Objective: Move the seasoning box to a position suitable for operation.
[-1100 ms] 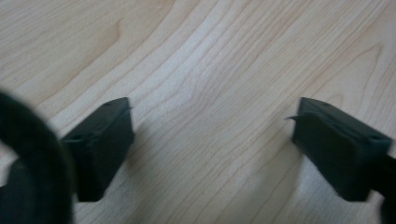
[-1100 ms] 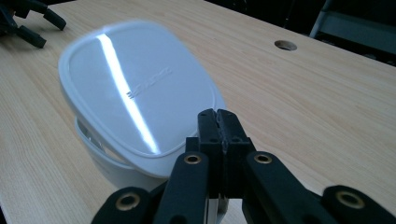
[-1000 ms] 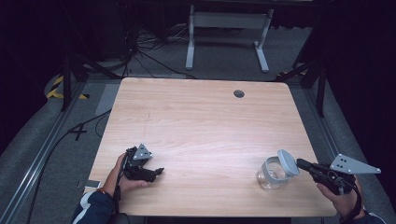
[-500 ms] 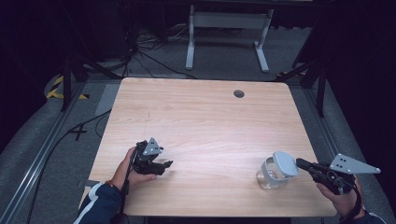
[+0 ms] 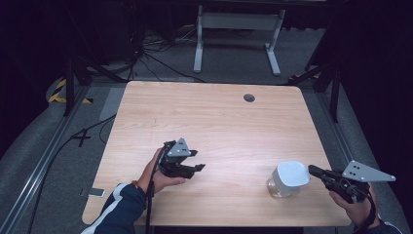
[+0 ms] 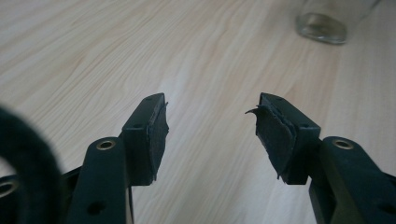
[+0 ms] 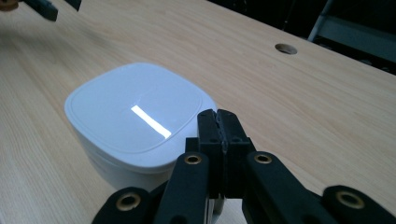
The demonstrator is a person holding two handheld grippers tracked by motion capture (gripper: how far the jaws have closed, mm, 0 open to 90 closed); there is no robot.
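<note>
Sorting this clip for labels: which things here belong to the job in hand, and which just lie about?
In the job: glass jar, white lid, right gripper, left gripper.
Lying about: phone and cables on the floor, metal stand.

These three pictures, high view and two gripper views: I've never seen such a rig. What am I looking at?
A person sits at a wooden table and holds a hand-worked two-jaw gripper in each hand. The high view looks down from above. Each gripper view comes from a camera riding on that gripper, looking along its black jaws. The left gripper hangs over bare wood; its jaws have just been closing and stand apart with nothing between them. The right gripper has its jaws shut together right beside a clear glass jar with a white lid; whether it touches the jar I cannot tell.
</note>
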